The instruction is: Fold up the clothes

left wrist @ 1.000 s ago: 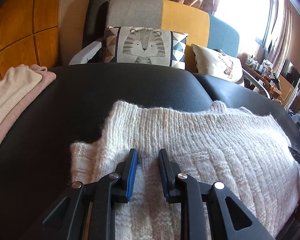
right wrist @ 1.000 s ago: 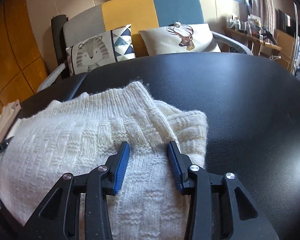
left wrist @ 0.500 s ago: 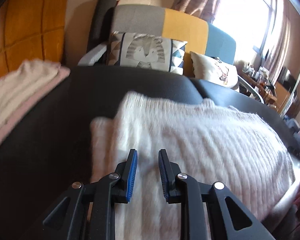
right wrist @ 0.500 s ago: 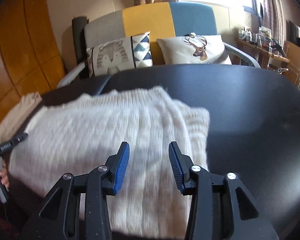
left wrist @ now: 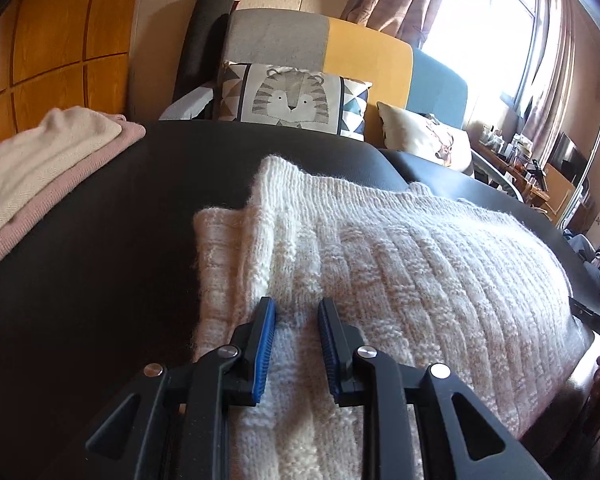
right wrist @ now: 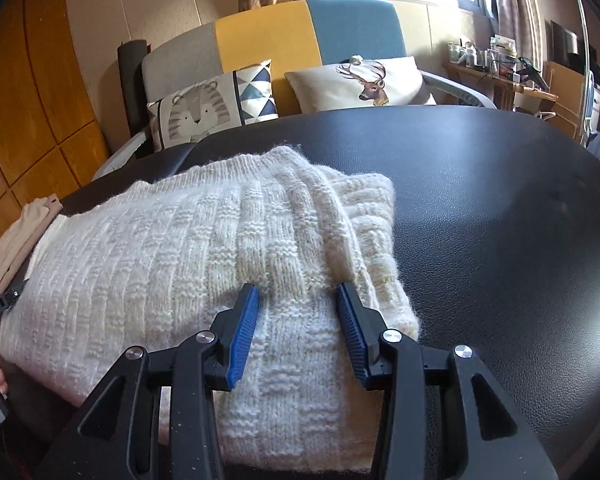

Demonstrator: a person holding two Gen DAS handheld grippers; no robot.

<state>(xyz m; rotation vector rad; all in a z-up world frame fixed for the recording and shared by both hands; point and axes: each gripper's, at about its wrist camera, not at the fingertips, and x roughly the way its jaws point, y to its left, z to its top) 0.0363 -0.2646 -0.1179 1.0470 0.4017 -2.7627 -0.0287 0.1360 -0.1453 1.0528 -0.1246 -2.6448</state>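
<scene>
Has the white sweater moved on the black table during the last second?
Cannot tell: the white sweater lies similarly on the black table; the camera itself moved.

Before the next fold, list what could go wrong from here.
1. Both the left gripper and right gripper are open over the white knit sweater; its bulky layers may spring apart.
2. The sweater's near edge overhangs the black table and could slide off.
</scene>
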